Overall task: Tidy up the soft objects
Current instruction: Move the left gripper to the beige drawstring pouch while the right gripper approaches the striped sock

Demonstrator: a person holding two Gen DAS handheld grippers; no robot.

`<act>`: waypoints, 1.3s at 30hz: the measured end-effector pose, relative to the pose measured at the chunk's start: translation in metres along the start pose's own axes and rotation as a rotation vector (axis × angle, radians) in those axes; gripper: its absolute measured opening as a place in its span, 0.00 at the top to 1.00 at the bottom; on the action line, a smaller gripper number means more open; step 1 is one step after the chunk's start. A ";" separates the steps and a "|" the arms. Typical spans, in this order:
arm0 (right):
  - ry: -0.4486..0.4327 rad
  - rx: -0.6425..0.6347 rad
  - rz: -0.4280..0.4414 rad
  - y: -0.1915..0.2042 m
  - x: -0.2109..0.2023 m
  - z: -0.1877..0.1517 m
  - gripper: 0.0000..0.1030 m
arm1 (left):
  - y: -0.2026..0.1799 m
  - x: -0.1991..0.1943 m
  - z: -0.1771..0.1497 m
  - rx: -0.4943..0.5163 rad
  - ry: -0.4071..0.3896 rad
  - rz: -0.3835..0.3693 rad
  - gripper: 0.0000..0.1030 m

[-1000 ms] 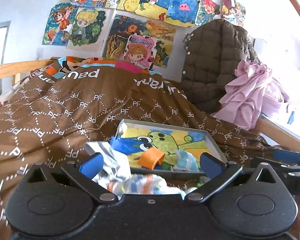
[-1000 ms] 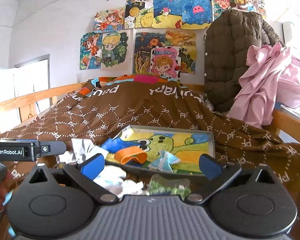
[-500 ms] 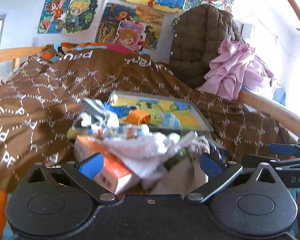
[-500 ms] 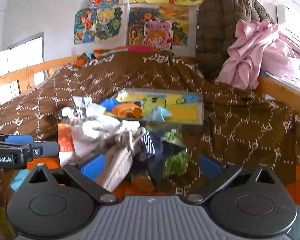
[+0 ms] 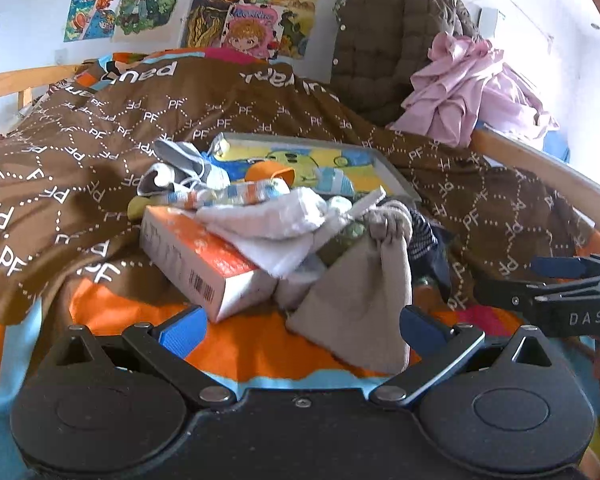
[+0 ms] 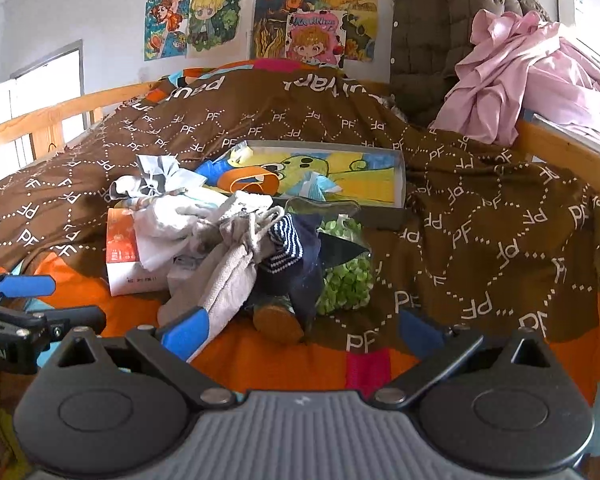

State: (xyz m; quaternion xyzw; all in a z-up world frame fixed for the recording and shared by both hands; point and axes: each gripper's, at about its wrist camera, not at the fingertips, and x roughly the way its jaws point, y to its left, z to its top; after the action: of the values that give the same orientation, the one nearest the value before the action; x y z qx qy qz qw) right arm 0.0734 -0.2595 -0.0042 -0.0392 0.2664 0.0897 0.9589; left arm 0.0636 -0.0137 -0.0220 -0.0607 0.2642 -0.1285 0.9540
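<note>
A pile of soft things lies on the bed in front of a shallow tray (image 5: 395, 178) (image 6: 399, 168) with a cartoon print. In the pile are a beige drawstring bag (image 5: 359, 304) (image 6: 230, 280), a white cloth (image 5: 276, 226) (image 6: 168, 224), a striped navy sock (image 6: 290, 248), a clear bag of green bits (image 6: 345, 276) and an orange-white box (image 5: 196, 264) (image 6: 124, 256). An orange band (image 5: 270, 172) (image 6: 248, 182) lies in the tray. My left gripper (image 5: 301, 330) is open just before the beige bag. My right gripper (image 6: 300, 330) is open before the pile, empty.
A brown patterned quilt (image 5: 80, 168) (image 6: 479, 220) covers the bed, with an orange sheet (image 5: 240, 344) at the near edge. A dark jacket (image 6: 427, 40) and pink clothes (image 6: 539, 76) hang at the back right. Wooden bed rails (image 6: 40, 124) run along both sides.
Both grippers have pulled back and tilted down. The pile, at first mostly hidden behind the grippers, now shows in full, and so does the orange sheet at the bed's edge.
</note>
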 end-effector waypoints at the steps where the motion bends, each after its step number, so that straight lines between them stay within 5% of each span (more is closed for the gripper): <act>1: 0.002 0.001 0.001 0.000 0.000 0.000 0.00 | 0.000 0.000 -0.001 0.000 0.005 -0.001 0.01; 39: 0.019 0.026 -0.031 -0.014 0.005 -0.001 0.00 | -0.016 0.013 -0.010 0.041 0.071 0.002 0.01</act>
State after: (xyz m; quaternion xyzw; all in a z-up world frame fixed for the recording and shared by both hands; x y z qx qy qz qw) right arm 0.0796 -0.2723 -0.0078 -0.0317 0.2759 0.0709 0.9581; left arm 0.0657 -0.0336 -0.0340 -0.0362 0.2953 -0.1348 0.9452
